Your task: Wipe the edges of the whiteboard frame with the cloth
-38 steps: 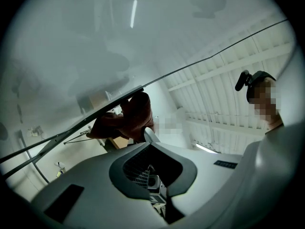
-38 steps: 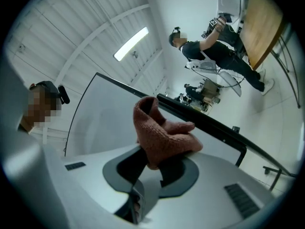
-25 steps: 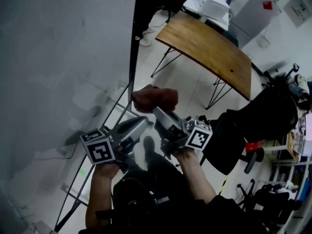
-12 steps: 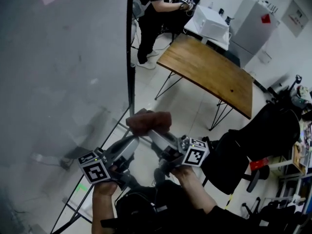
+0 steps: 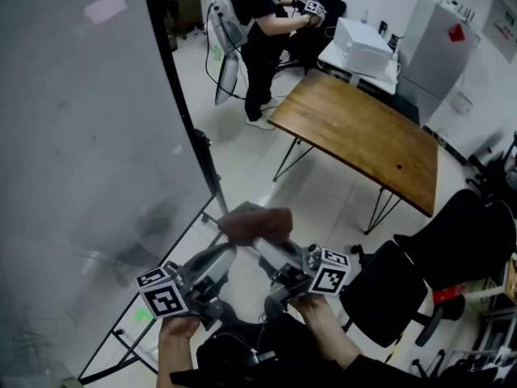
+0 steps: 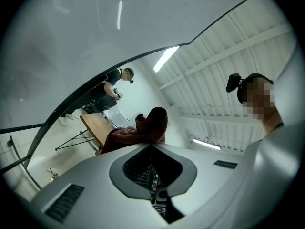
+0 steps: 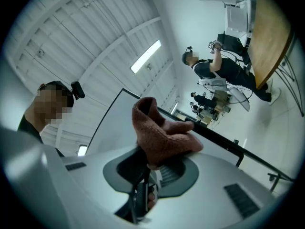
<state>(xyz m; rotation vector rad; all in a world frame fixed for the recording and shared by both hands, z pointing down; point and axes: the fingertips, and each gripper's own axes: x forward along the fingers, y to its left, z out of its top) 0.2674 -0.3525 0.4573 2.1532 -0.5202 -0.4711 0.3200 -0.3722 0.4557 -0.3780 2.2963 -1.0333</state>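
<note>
A whiteboard (image 5: 81, 136) is filling the left of the head view, its black frame (image 5: 182, 103) running down to a lower corner just ahead of the grippers. Beyond, a wooden table (image 5: 363, 136) is standing in the room, a person (image 5: 258, 23) is standing behind it, and a black chair (image 5: 404, 277) is sitting at the right.

The right gripper (image 5: 260, 241) is clamping the red-brown cloth (image 5: 254, 223), which is bunching above its jaws just beside that corner. The left gripper (image 5: 229, 251) is lying close alongside, jaws together, tips just under the cloth; whether they are touching it I cannot tell.

Against half a second ago, the cloth is keeping its place by the corner, while the head view is taking in more of the room.
</note>
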